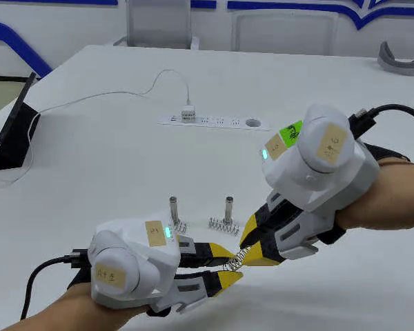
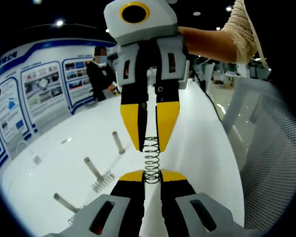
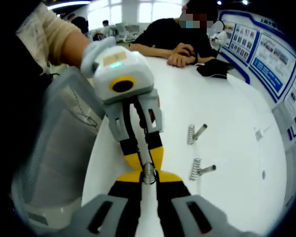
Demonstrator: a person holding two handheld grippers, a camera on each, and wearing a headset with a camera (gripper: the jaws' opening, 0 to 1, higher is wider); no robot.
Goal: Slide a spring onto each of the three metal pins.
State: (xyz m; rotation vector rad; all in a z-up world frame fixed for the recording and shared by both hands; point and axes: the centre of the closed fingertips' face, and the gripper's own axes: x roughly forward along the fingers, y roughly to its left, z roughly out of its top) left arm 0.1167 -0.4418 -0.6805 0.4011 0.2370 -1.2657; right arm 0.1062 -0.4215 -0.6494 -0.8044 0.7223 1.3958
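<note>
The left hand-held gripper (image 2: 152, 177) sits closest, low over the white worktop (image 1: 110, 158), its yellow-tipped jaws pressed together on one end of a small spring (image 2: 152, 160). The right hand-held gripper (image 2: 151, 147) meets it nose to nose, and its jaws pinch the other end of the same spring. The coil is stretched in the short gap between the two, held just above the worktop.

Just beyond the jaws stand the metal pins, all upright and bare. In the left gripper view they run in a row: a near pin (image 2: 64, 202), a middle pin (image 2: 92, 168) and a far pin (image 2: 118, 142). One loose spring (image 1: 223, 225) lies flat on the worktop at the foot of a pin, and a second loose spring (image 1: 180, 225) lies beside the foot of another – neither is on a pin.

Farther back a white power strip (image 1: 210, 121) lies across the worktop with a plug (image 1: 188, 114) in it. A thin cable (image 1: 124, 93) trails off left toward a dark slanted device (image 1: 14, 127) at the edge. In the right gripper view a person (image 3: 172, 34) in dark clothes sits at the far end, arms resting on the worktop.
</note>
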